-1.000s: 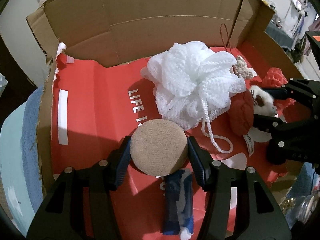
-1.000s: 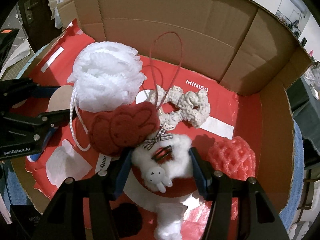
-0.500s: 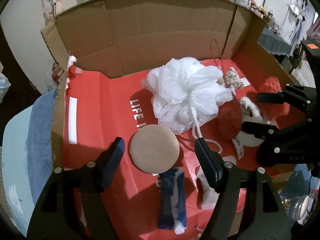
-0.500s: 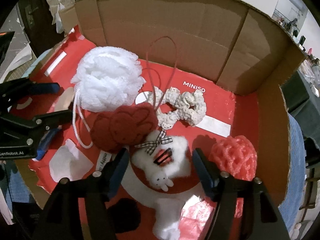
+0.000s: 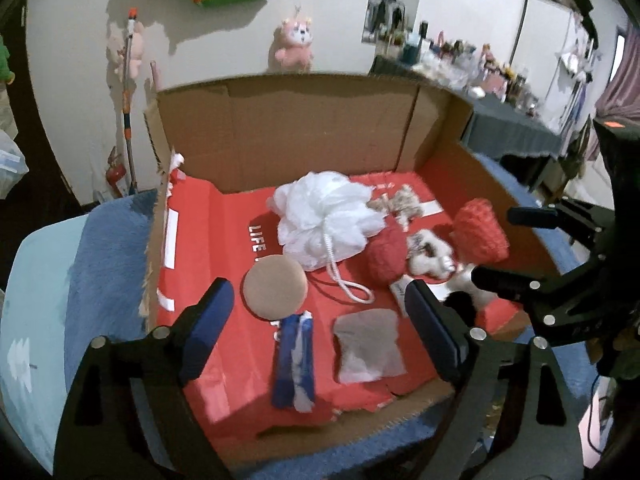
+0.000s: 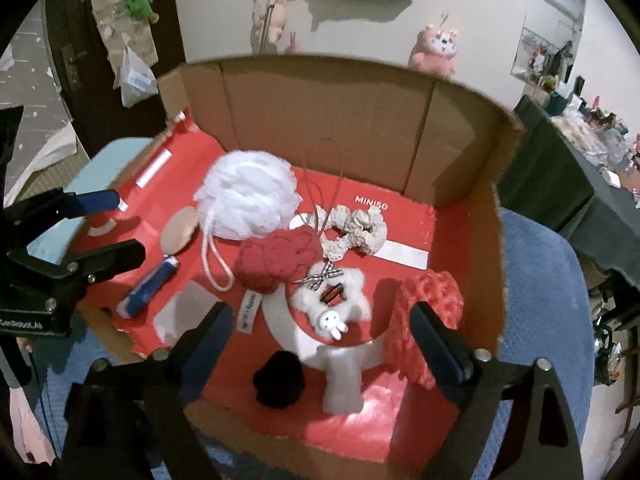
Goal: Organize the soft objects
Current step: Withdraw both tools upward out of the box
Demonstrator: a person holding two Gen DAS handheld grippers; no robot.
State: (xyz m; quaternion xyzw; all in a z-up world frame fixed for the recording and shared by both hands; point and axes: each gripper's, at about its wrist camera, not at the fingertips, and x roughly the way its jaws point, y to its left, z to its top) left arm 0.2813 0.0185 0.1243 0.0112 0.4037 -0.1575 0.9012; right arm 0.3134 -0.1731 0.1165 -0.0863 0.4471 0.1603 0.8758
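An open cardboard box [image 5: 304,136] with a red lining holds the soft things. A round tan sponge [image 5: 275,287] lies in it beside a white mesh bath puff [image 5: 326,216], also seen in the right wrist view [image 6: 248,200]. A red plush [image 6: 280,258], a white fluffy bunny hair clip [image 6: 330,300], a cream scrunchie [image 6: 356,232] and a red mesh ball [image 6: 428,312] lie to the right. My left gripper [image 5: 318,320] is open and empty, pulled back above the box's near edge. My right gripper [image 6: 320,344] is open and empty, above the near edge.
A blue and white rolled item [image 5: 294,360], a white patch [image 5: 368,344] and a black fluffy ball [image 6: 280,380] lie near the box front. The box sits on a blue fuzzy surface [image 5: 104,248]. A cluttered dark table [image 5: 500,120] stands at the right.
My left gripper let go of the tan sponge and my right gripper let go of the bunny hair clip. Both opened wide and drew back and up from the box.
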